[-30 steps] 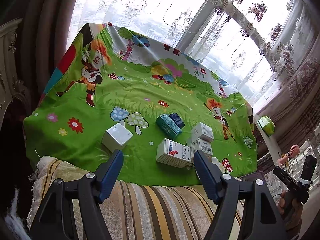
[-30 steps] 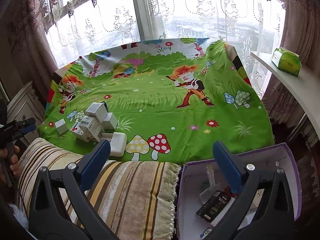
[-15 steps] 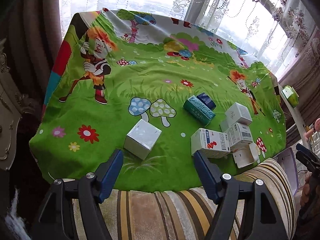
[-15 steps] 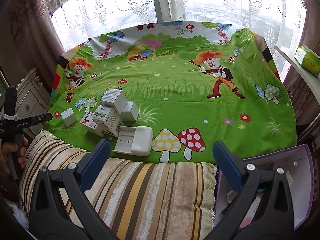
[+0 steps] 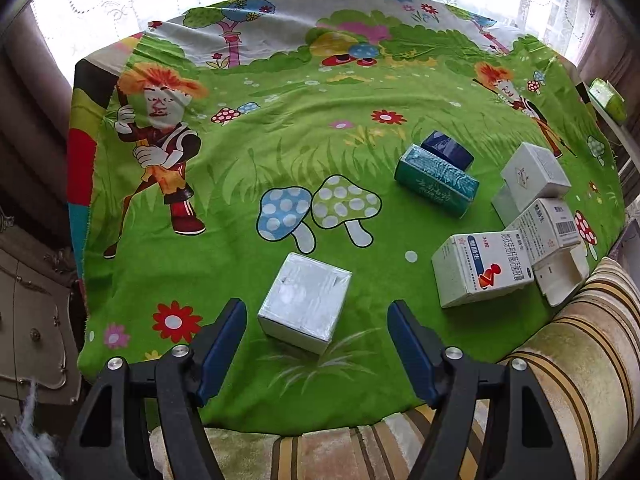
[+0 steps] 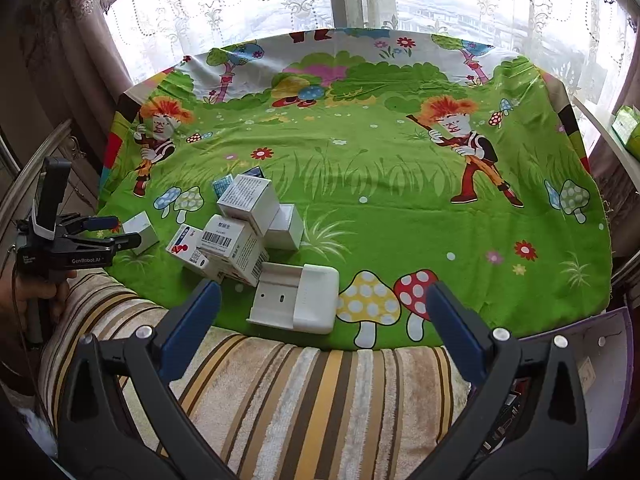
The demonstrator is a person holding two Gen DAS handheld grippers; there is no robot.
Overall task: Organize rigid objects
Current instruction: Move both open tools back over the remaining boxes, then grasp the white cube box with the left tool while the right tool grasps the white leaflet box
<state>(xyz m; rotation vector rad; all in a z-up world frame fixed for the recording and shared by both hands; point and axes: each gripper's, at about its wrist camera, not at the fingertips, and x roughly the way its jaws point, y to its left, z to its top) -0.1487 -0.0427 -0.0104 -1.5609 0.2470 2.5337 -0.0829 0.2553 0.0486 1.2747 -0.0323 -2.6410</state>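
Left gripper (image 5: pixel 316 332) hangs w/ jaws spread wide, nothing between the pads yet; it's angled down at the small white cube box (image 5: pixel 304 302), which sits just ahead of the tips, near the front edge of the green cartoon cloth (image 5: pixel 248 168). Right gripper (image 6: pixel 322 312) is likewise released & empty, hovering over the striped cushion (image 6: pixel 304 392), w/ the white plastic case (image 6: pixel 298 300) lying just beyond its tips.

Progress, by my read: barely begun. Every box I can see is on the cloth, none gripped. The purple-rimmed bin (image 6: pixel 612 360) at the right gripper's side shows some dark items inside, but can't tell what they are. Left to do: pretty much all of the boxes.

Orientation: cube box has no real long axis; it's turned corner-on to the left gripper, so the pads would meet edges unless the wrist rolls. The teal carton (image 5: pixel 436 182) lies flat, long axis running diagonally, far-left to near-right. Red-and-white medicine box (image 5: pixel 480 270) lies flat too, long axis roughly across the view, touching the pile of white boxes (image 6: pixel 244 232).
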